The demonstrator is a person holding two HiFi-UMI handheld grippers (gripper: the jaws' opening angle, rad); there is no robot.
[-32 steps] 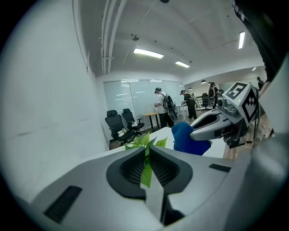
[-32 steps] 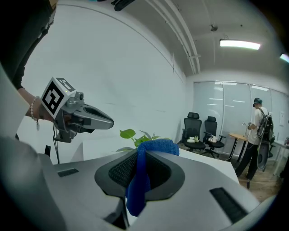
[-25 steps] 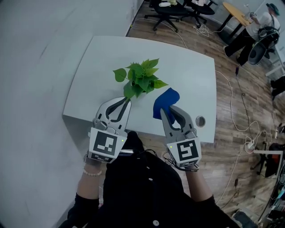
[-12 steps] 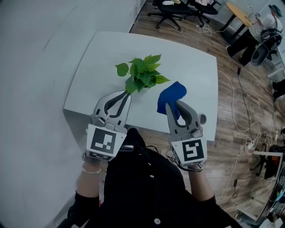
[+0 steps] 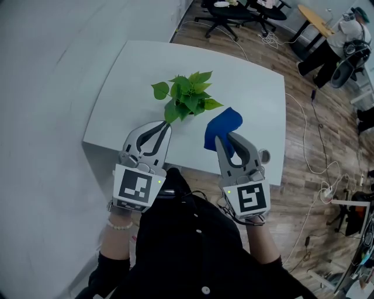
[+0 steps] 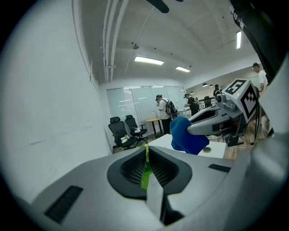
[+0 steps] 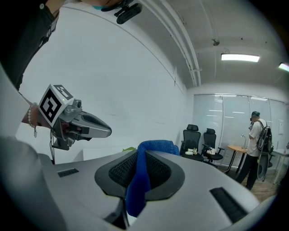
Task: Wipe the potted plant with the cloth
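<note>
**Head view: both grippers clamped by the plant, one on a leaf, one on the cloth**

The potted plant [image 5: 187, 96] stands on the white table [image 5: 245, 70], toward the near edge and a little left of centre. Its green leaves spread so wide that the pot beneath them cannot be made out.

The left gripper [image 5: 168, 124] reaches in from the near left, with its tips at the near-left edge of the foliage. In the left gripper view its jaws are shut on a leaf [image 6: 145, 168], which shows as a thin green strip running edge-on between the two ribbed pads.

The right gripper [image 5: 222, 139] comes in from the near right and holds the blue cloth [image 5: 222, 124]. In the right gripper view the jaws are pressed together on it: one fold runs down between the pads and the rest bunches beyond the tips. From the head view the cloth hangs just right of the plant, close beside its rightmost leaf. Whether cloth and leaf touch cannot be told.

The two grippers sit side by side and point away from the person, with the plant between their tips and slightly farther off. A beaded bracelet [image 5: 120, 225] shows on the left wrist.

Beyond the table's far edge are black office chairs [image 5: 225, 10] on a wood floor [image 5: 304, 117]. A person [image 5: 336, 41] stands at the far right.
</note>
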